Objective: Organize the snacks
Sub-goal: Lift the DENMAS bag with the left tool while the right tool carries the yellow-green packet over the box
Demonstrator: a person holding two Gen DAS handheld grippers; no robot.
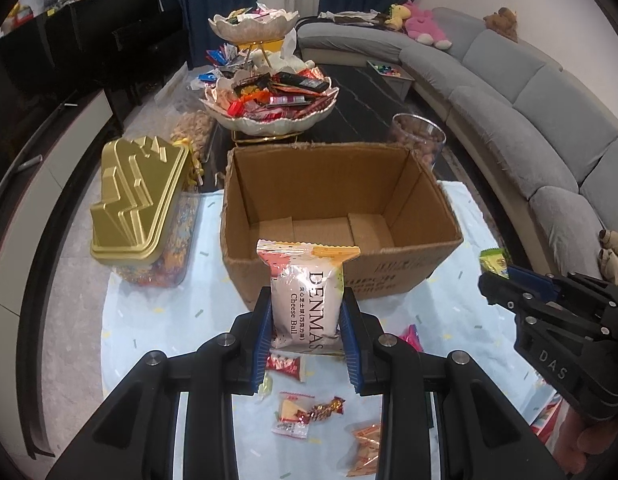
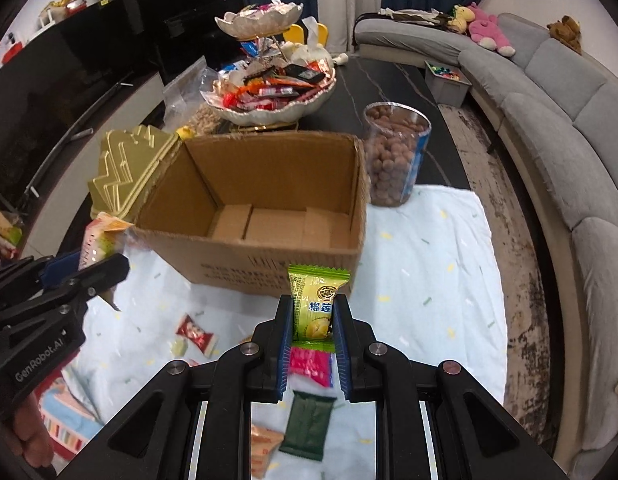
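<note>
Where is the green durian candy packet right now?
Right wrist view, centre: the green durian candy packet is clamped in the right hand-held gripper, just in front of the empty cardboard box.

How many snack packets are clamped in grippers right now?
2. The left gripper holds the pink Cheese Ball packet; the right gripper holds the green durian packet. Both are just short of the cardboard box. Other packets lie loose on the cloth.
</note>
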